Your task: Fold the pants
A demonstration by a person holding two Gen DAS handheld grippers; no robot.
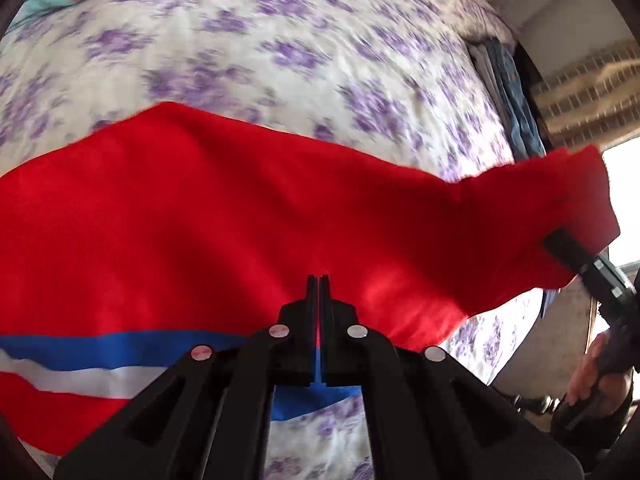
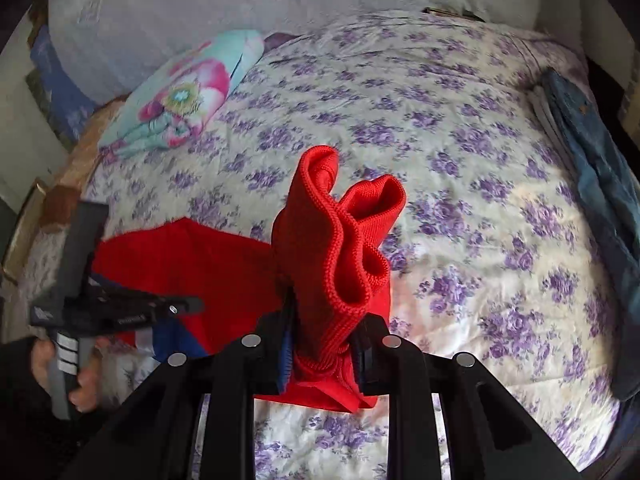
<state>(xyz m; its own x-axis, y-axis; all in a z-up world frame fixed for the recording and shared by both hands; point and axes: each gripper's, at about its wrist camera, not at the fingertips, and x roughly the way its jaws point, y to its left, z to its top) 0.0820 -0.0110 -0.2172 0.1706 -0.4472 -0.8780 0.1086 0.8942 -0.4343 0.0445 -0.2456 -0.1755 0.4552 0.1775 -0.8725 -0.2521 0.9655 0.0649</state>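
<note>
Both grippers clamped on the red pants (image 1: 224, 216): left gripper (image 1: 319, 280) pinches the edge by the blue/white stripe, cloth spreading ahead of my fingertips over the floral bedsheet (image 1: 280, 40); right gripper (image 2: 324, 344) squeezes the bunched ribbed cuffs (image 2: 344, 240), which stick up past my fingers. IMO keep both closed, hold tension btw hands, land cuffs square on far end, no sag
</note>
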